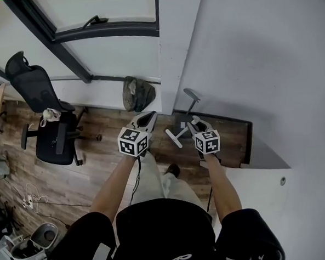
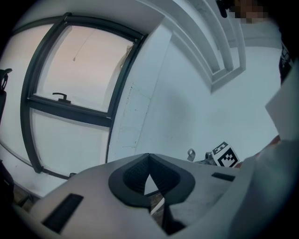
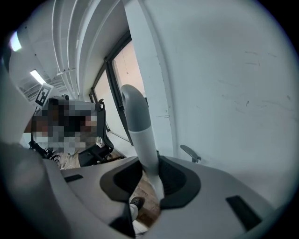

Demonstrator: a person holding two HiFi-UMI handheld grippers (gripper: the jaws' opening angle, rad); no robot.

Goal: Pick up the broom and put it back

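Note:
The broom's pole [image 3: 140, 135], grey at the top and white lower down, rises upright between the jaws of my right gripper [image 3: 152, 175], which is shut on it. In the head view a short white length of the pole [image 1: 174, 138] shows just left of the right gripper [image 1: 194, 123], above the wooden floor near the white wall; the broom's head is hidden. My left gripper [image 1: 148, 120] hangs beside it to the left, apart from the pole. In the left gripper view its tips [image 2: 149, 158] meet with nothing between them.
A grey-handled dustpan [image 1: 189, 100] stands against the wall in the dark-floored corner, its handle [image 3: 190, 152] showing past the jaws. A dark bundle [image 1: 137, 94] lies under the window. A black office chair [image 1: 49, 125] stands at left, a white cabinet [image 1: 264, 181] at right.

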